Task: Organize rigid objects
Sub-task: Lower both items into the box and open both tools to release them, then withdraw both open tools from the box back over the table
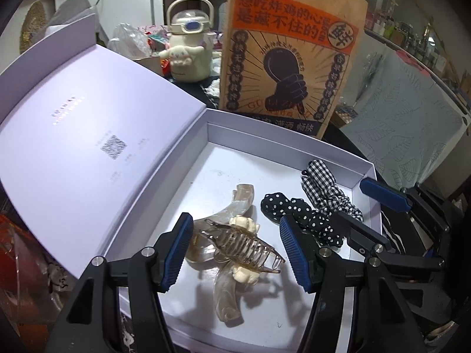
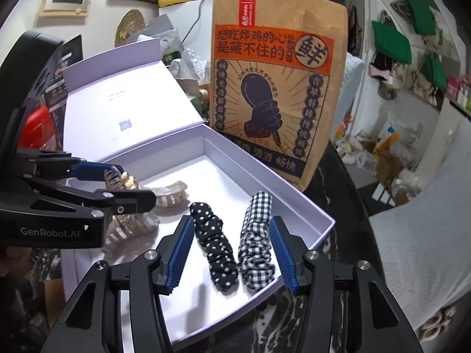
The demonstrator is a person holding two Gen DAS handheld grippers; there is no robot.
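Open lavender box on dark marbled bench, lid folded back to the left. Inside: two pearly curved hair clips crossed over each other, cream flower trims, and a clear brown claw clip sitting on top of them. To their right, polka-dot scrunchie and gingham scrunchie lie side by side, touching.

Left gripper spread wide, holding nothing, fingers straddling the claw clip without contact that I can see. Right gripper also spread and empty, hovering over the two scrunchies near the box's front edge.

Handling guess: claw clip is light, stiff, hollow plastic with thin teeth, likely brittle and slick; squeezing across the teeth risks snapping or springing it out. Better to pinch the solid spine or hinge area. It rests loosely on the pile, so lifting may drag the clips below. Pearly clips look glossy and curved, probably slippery; take them mid-body, not the flower trim. Scrunchies are soft, compress easily, forgiving anywhere.

Tall printed paper bag stands right behind the box; could tip if bumped.
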